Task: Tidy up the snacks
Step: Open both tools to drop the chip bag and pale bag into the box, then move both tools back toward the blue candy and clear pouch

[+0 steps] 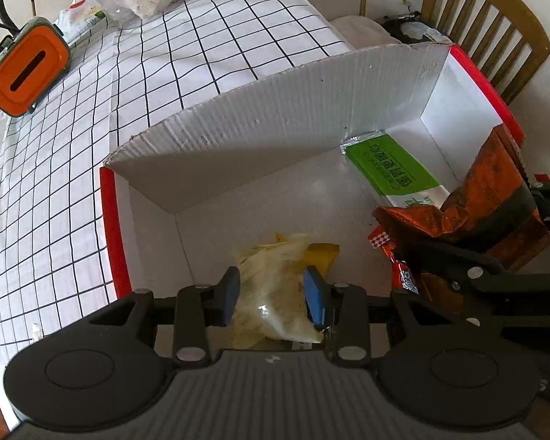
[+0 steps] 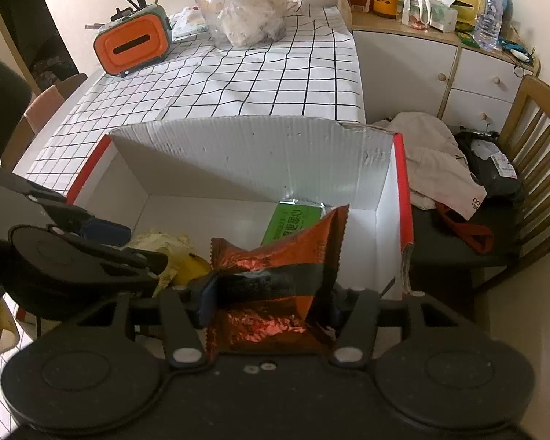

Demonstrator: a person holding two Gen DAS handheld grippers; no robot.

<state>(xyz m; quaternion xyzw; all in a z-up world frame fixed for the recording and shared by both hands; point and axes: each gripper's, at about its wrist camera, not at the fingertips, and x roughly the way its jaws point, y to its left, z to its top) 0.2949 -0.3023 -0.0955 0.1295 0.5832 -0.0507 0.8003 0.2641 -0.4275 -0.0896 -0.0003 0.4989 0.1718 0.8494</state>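
Note:
A white cardboard box with red edges [image 1: 216, 124] [image 2: 260, 154] sits on the checked tablecloth. My left gripper [image 1: 273, 288] is shut on a pale yellow snack packet [image 1: 275, 275] and holds it over the box's near left part. My right gripper [image 2: 271, 299] is shut on an orange-red foil snack bag [image 2: 278, 267] over the box's near right side; the bag also shows in the left wrist view [image 1: 484, 198]. A green snack bar [image 1: 392, 168] [image 2: 293, 220] lies flat on the box floor at the far right corner. A red packet [image 1: 399, 267] lies under the right gripper.
An orange tissue box [image 2: 132, 42] and a clear plastic bag of food [image 2: 245, 11] stand at the table's far end. A wooden chair [image 2: 531, 154] with clothes stands right of the box. A cabinet [image 2: 440, 62] with bottles is behind.

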